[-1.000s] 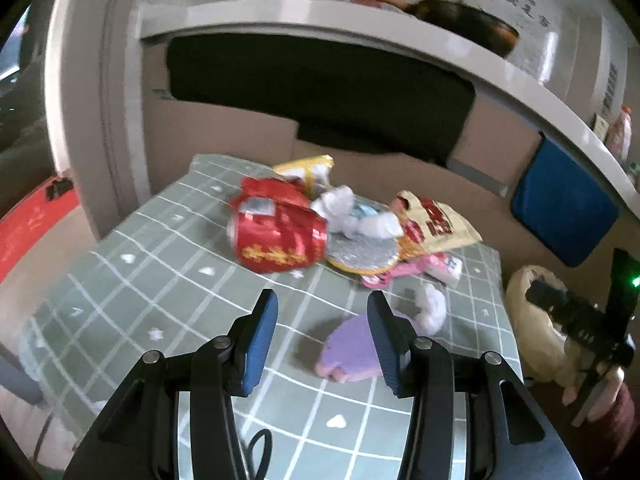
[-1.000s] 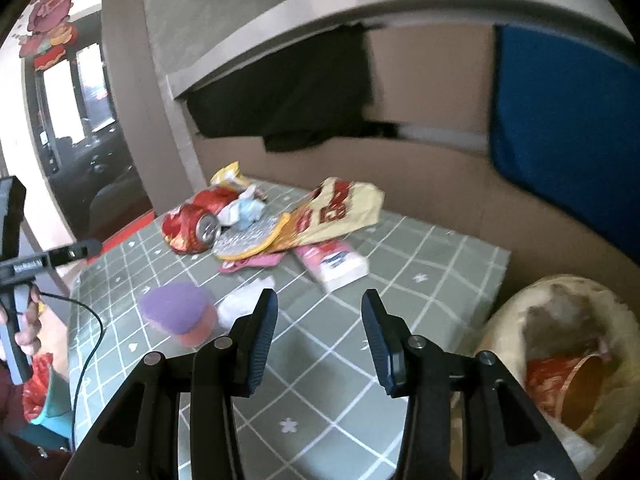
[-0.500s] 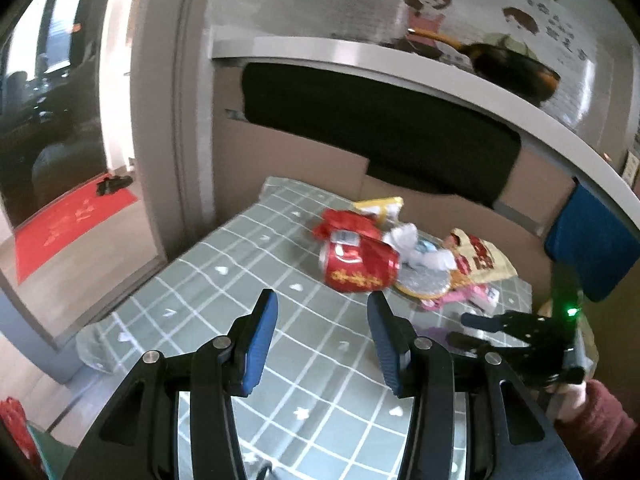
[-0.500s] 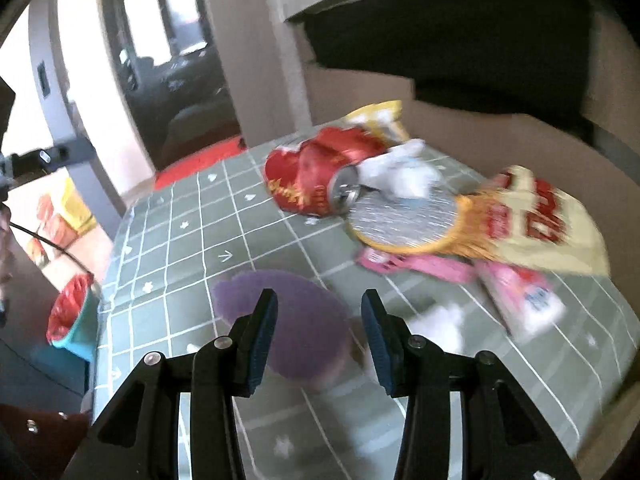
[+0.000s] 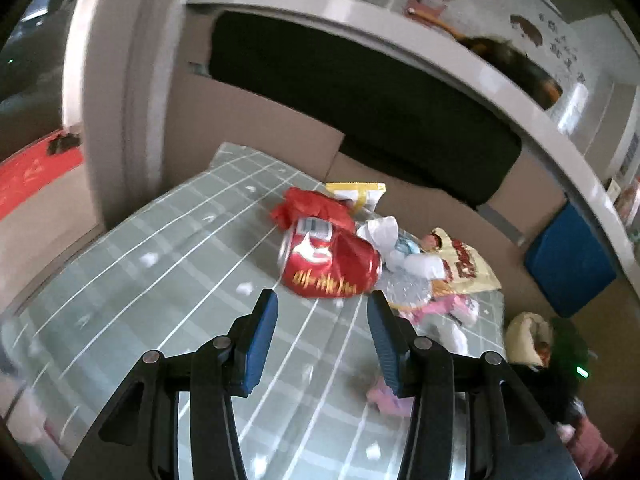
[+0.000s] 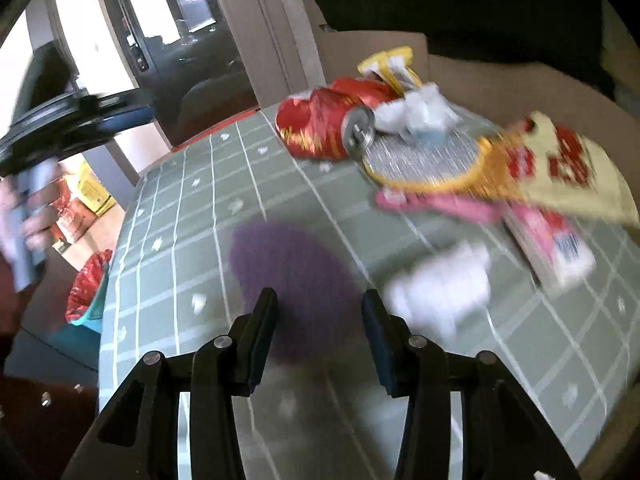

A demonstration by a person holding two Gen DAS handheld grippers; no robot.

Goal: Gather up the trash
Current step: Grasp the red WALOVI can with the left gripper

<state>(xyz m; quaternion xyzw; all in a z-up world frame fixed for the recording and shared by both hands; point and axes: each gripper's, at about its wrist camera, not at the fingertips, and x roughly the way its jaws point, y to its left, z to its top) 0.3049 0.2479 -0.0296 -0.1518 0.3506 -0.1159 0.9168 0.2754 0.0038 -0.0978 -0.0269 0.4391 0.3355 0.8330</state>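
Note:
A pile of trash lies on the green checked table [image 5: 160, 280]: a crushed red can [image 5: 328, 268] [image 6: 320, 128], white tissue [image 5: 384, 232], a yellow snack bag [image 5: 464, 268] [image 6: 560, 168], a silver foil disc [image 6: 420, 156], a pink wrapper [image 6: 552, 240]. A purple cup-like piece [image 6: 292, 268] lies right before my right gripper [image 6: 320, 320], which is open and empty above it. A white tissue wad [image 6: 444, 288] lies beside it. My left gripper [image 5: 320, 320] is open and empty, just short of the red can.
A trash bag [image 5: 528, 336] stands past the table's right edge. Cardboard panels [image 5: 256, 132] and a dark opening back the table. A blue panel [image 5: 568, 264] is at right. A red bag in a teal bin [image 6: 88, 292] stands on the floor at left.
My left gripper has come closer to the red can. My right gripper has closed in over the purple piece. Both views are blurred by motion.

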